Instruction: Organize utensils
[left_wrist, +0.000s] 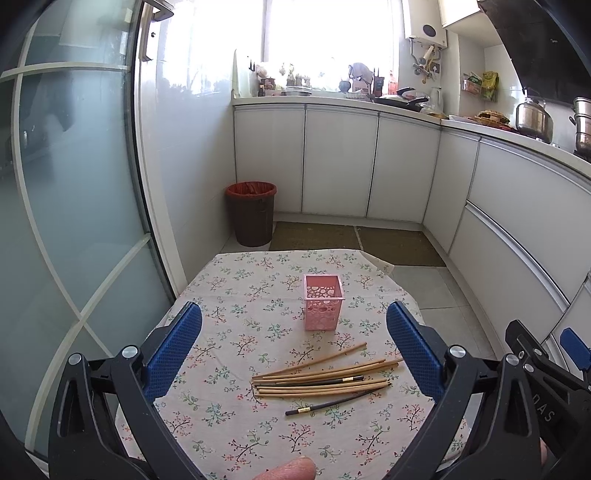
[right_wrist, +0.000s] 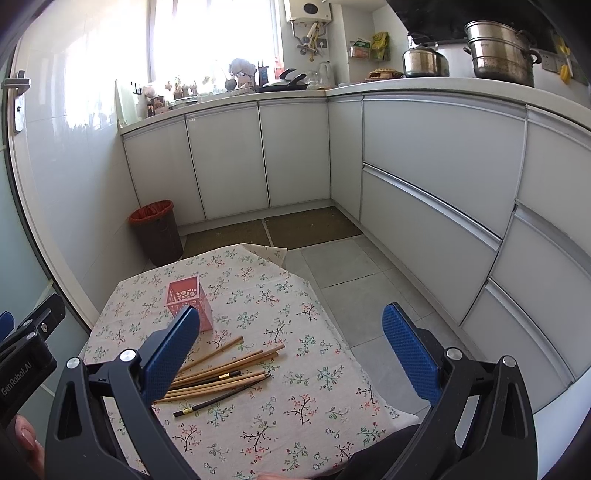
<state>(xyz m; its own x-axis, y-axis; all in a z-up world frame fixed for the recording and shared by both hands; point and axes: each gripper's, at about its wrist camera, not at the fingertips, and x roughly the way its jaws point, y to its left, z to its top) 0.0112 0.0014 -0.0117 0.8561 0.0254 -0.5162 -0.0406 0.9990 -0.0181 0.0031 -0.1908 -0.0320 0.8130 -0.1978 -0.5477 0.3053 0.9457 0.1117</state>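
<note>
A pink perforated holder (left_wrist: 324, 301) stands upright on the floral tablecloth (left_wrist: 236, 332); it also shows in the right wrist view (right_wrist: 190, 301). Several wooden chopsticks (left_wrist: 325, 376) lie in a loose pile in front of it, with a black chopstick (left_wrist: 332, 402) at the near edge. The pile shows in the right wrist view too (right_wrist: 225, 373). My left gripper (left_wrist: 295, 343) is open and empty, held above the pile. My right gripper (right_wrist: 291, 343) is open and empty, to the right of the pile, its left finger (right_wrist: 173, 350) hiding part of the holder.
A brown bin with a red liner (left_wrist: 252, 214) stands on the floor beyond the table. White cabinets (left_wrist: 340, 162) line the back and right. A glass door (left_wrist: 74, 184) is on the left. The table's right edge (right_wrist: 343, 332) drops to the tiled floor.
</note>
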